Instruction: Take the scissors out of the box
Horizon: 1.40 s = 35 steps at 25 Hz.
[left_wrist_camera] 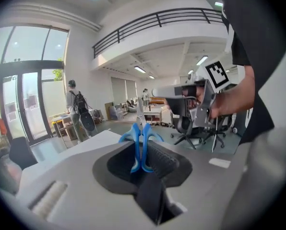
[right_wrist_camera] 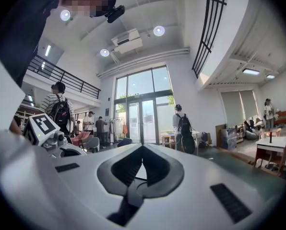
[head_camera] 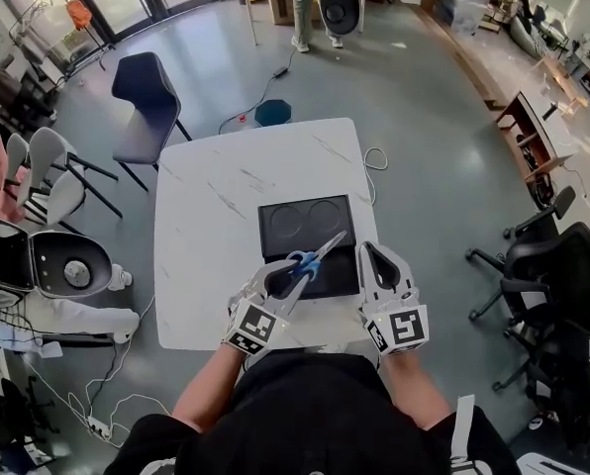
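A pair of scissors (head_camera: 313,255) with blue handles is lifted above the near edge of the black box (head_camera: 275,228), its blades pointing up and to the right. My left gripper (head_camera: 293,271) is shut on the blue handles; in the left gripper view the scissors (left_wrist_camera: 140,140) stand upright between the jaws of this left gripper (left_wrist_camera: 142,153). Just right of the box, my right gripper (head_camera: 375,255) is raised with nothing in it. In the right gripper view the tips of this right gripper (right_wrist_camera: 143,150) meet with nothing between them.
The box lies on a white marble-look table (head_camera: 216,226). A dark blue chair (head_camera: 148,97) stands beyond its far left corner, white chairs (head_camera: 48,181) at the left, black office chairs (head_camera: 562,285) at the right. People stand far off by the glass doors.
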Motion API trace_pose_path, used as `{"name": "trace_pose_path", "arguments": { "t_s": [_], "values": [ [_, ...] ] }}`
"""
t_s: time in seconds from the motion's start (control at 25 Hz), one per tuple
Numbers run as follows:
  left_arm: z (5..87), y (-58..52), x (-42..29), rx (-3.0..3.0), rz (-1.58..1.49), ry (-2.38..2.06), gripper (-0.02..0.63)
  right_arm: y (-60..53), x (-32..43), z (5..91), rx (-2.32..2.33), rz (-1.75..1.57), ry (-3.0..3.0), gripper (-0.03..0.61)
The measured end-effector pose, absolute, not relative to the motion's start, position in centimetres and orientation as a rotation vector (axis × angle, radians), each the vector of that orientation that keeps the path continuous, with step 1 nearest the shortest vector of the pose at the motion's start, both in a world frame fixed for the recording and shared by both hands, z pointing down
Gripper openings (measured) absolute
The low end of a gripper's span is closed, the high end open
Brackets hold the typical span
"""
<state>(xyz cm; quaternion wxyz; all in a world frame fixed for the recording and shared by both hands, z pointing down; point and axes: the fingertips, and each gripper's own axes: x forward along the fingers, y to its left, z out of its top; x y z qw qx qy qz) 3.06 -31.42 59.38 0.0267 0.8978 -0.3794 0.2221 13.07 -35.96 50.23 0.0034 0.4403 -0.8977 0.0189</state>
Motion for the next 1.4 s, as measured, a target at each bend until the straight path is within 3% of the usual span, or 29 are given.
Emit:
{"name": "trace_pose_path", "arguments": {
  "t_s": [0.48,1.4],
  "values": [
    [52.6,-32.6,-1.2,2.579,0.164,-1.531,0.091,-35.4,9.9,49.3,1.269,0.011,-2.877,0.008],
    [49.8,-32.7,-4.6,2.549,0.05,-1.759,0.092,-35.7,9.3,48.3,1.353,-0.112,-2.788,0.006]
  ]
}}
